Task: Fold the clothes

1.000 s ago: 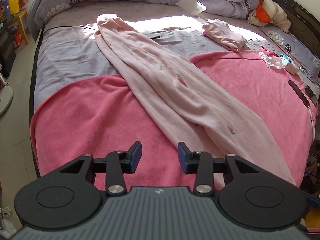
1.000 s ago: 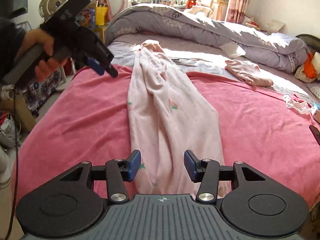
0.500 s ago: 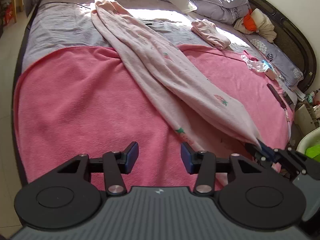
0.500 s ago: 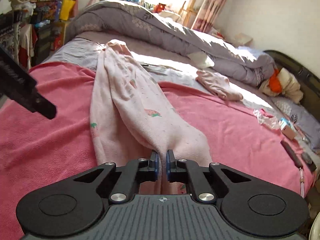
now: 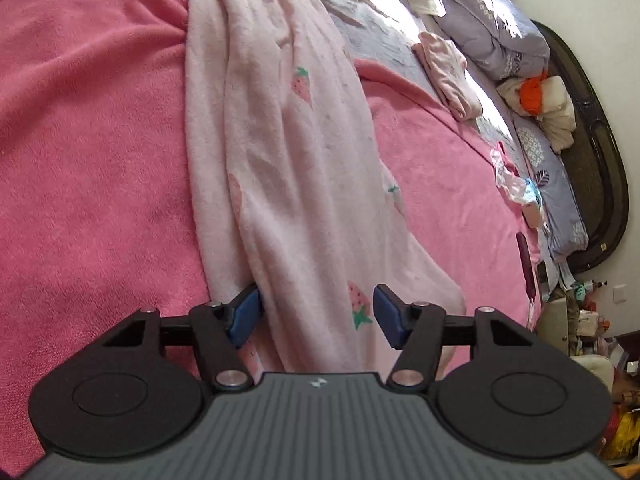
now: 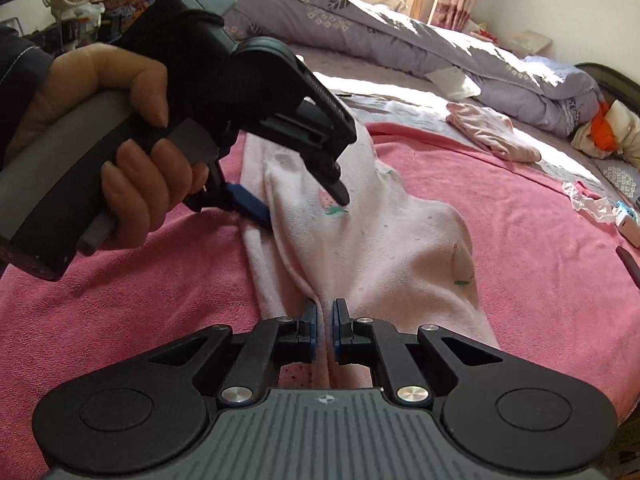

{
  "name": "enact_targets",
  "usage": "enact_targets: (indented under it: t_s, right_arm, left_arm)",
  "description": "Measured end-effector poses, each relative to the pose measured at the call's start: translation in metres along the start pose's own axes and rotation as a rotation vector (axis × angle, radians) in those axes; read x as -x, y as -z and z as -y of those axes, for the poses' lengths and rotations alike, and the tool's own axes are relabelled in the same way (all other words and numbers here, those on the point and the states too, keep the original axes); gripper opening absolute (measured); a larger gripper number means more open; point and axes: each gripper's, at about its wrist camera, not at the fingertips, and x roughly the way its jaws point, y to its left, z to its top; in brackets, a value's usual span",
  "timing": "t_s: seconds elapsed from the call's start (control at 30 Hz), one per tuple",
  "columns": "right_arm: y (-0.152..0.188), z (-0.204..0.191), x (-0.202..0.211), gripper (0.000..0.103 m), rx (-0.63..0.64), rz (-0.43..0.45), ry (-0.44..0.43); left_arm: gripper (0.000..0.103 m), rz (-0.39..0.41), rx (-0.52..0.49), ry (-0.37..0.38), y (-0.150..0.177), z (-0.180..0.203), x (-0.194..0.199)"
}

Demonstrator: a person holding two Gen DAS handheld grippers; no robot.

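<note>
Pale pink pyjama trousers with strawberry prints [image 5: 288,160] lie lengthwise on a pink towel blanket [image 5: 80,140] that covers the bed. My left gripper [image 5: 316,304] is open and straddles a raised fold near the trousers' near end, with the cloth between its blue pads but not pinched. In the right wrist view a hand holds the left gripper [image 6: 300,204] just above the trousers [image 6: 380,232]. My right gripper [image 6: 325,312] is shut on a pinch of the trousers' near edge, and the cloth rises in a ridge to its pads.
A second folded pink garment [image 5: 448,76] lies farther up the bed, beside a bunched grey duvet [image 6: 400,40]. Small packets [image 5: 520,188] and a dark remote [image 5: 526,260] sit along the right edge. A clothes pile [image 5: 536,96] rests against the dark headboard [image 5: 600,160].
My right gripper went from open to shut on the trousers' near edge. My left gripper dropped closer, rolled, and now has the cloth between its jaws.
</note>
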Motion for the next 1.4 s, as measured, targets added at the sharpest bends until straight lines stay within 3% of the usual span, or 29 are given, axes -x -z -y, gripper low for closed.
enact_targets:
  t_s: [0.03,0.13,0.23,0.27,0.33,0.4,0.53,0.7,0.97,1.17,1.2,1.23,1.27,1.3,1.4]
  right_arm:
    - [0.000,0.001,0.002,0.009,-0.013,0.001,-0.015]
    - [0.000,0.002,0.009,0.009,-0.048,-0.010,-0.042]
    - [0.011,-0.001,-0.006,0.012,-0.021,-0.093,0.031]
    - [0.012,-0.001,-0.006,0.014,-0.024,-0.088,0.056]
    - [0.007,-0.005,-0.001,0.035,0.004,-0.021,0.095]
    - [0.000,-0.012,0.001,0.047,0.048,0.042,0.122]
    - [-0.015,-0.029,-0.020,0.046,0.120,0.069,0.126]
    - [-0.022,-0.055,-0.058,0.045,0.206,0.035,0.188]
    - [-0.020,-0.095,-0.082,0.043,0.314,0.046,0.332]
    - [-0.042,-0.107,-0.114,0.055,0.306,0.025,0.488]
    - [-0.047,-0.105,-0.119,0.055,0.286,0.016,0.504]
    - [-0.052,-0.100,-0.122,0.048,0.243,0.005,0.509]
    - [-0.056,-0.097,-0.121,0.038,0.211,0.000,0.509]
    - [-0.059,-0.095,-0.119,0.014,0.186,-0.004,0.509]
    - [-0.063,-0.094,-0.104,0.009,0.142,0.016,0.507]
  left_arm:
    - [0.053,0.061,-0.022,-0.042,-0.001,0.003,0.007]
    - [0.053,0.093,-0.041,-0.048,-0.010,0.002,0.014]
    - [0.053,0.019,-0.013,-0.086,-0.017,-0.003,-0.003]
    - [0.054,0.011,-0.010,-0.089,-0.018,-0.004,-0.007]
    - [0.057,0.035,0.003,-0.086,-0.024,-0.006,-0.008]
    - [0.059,0.063,0.022,-0.084,-0.031,-0.008,-0.010]
    - [0.059,0.084,0.022,-0.108,-0.047,-0.010,-0.020]
    - [0.059,0.069,-0.101,-0.136,-0.057,-0.011,-0.030]
    - [0.062,0.020,-0.429,-0.076,-0.052,-0.012,-0.029]
    - [0.063,-0.058,-0.488,0.029,-0.065,-0.026,-0.024]
    - [0.063,-0.074,-0.489,0.044,-0.069,-0.029,-0.023]
    - [0.063,-0.086,-0.484,0.055,-0.073,-0.031,-0.022]
    - [0.063,-0.096,-0.479,0.064,-0.076,-0.034,-0.021]
    - [0.062,-0.102,-0.469,0.070,-0.080,-0.037,-0.018]
    - [0.063,-0.101,-0.416,0.077,-0.092,-0.048,-0.011]
